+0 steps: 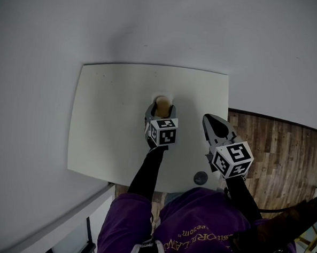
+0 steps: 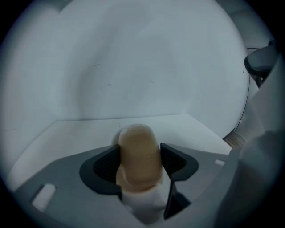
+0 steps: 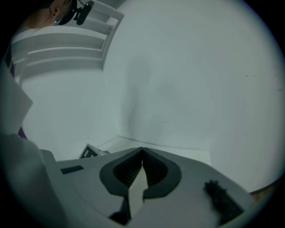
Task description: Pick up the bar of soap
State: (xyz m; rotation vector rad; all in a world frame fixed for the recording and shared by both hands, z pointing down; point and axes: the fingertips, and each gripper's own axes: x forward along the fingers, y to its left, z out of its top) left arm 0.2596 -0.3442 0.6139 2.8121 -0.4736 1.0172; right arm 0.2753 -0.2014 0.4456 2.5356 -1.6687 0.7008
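Soap bar: tan with a rounded end, sitting between the left tongs over the middle of the white worktop, nearer the far edge. The end pokes out past the tips. Left jaws stand wide. In the left gripper view the dark ribbed pads sit right at the soap's flanks, with no visible squeeze. Can't tell whether the bar rests on the surface.

Right tongs: jaws together, tips meeting, nothing between them. They hang over the worktop's right edge, well apart from the soap.

Small dark round disc lies near the worktop's near edge. Wood floor shows to the right, and the person's purple top at the bottom.
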